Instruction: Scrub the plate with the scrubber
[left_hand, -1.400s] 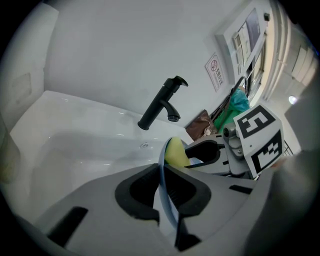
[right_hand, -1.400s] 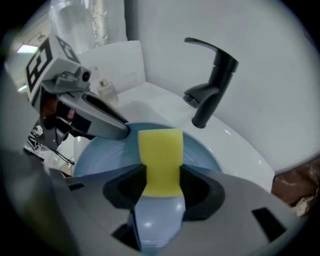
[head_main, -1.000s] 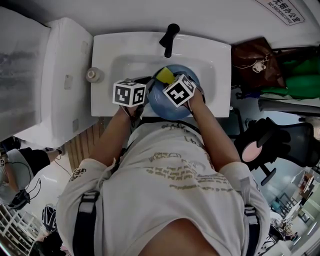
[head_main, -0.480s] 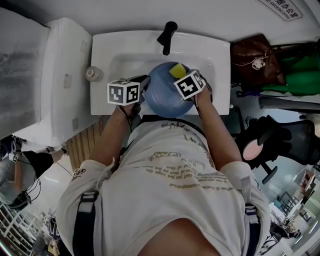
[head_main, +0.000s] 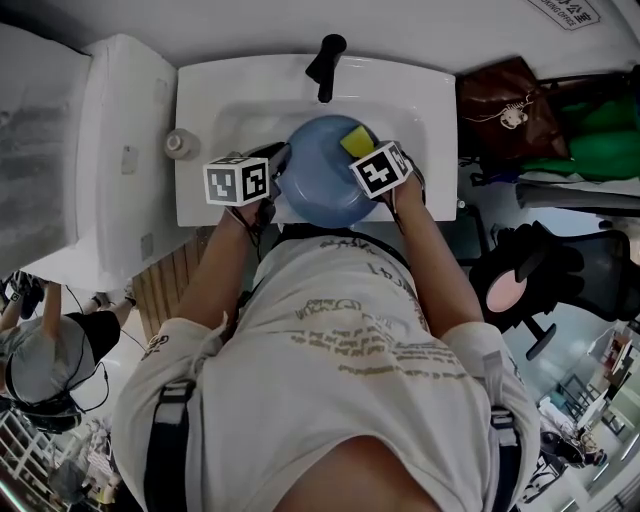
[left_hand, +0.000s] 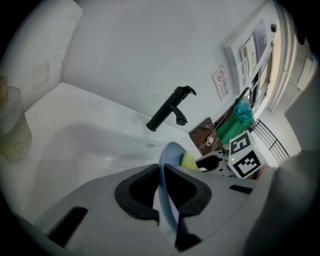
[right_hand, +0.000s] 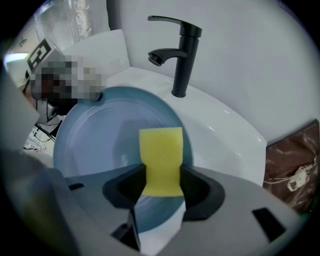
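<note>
A blue plate (head_main: 318, 170) is held over the white sink (head_main: 210, 90), below the black tap (head_main: 325, 62). My left gripper (head_main: 272, 172) is shut on the plate's left rim; in the left gripper view the plate (left_hand: 167, 195) runs edge-on between the jaws. My right gripper (head_main: 372, 158) is shut on a yellow scrubber (head_main: 357, 140), which lies against the plate's upper right part. In the right gripper view the scrubber (right_hand: 161, 157) sits between the jaws, flat on the plate's face (right_hand: 100, 145).
A small cup (head_main: 180, 145) stands on the sink's left ledge. A brown bag (head_main: 510, 105) and a green bag (head_main: 600, 130) are to the right of the sink. A white cabinet (head_main: 110, 150) stands to the left. A black chair (head_main: 530, 280) is at the right.
The plate has shifted up and left toward the tap with my left gripper. My right gripper with the scrubber has moved from the plate's upper middle to its upper right.
</note>
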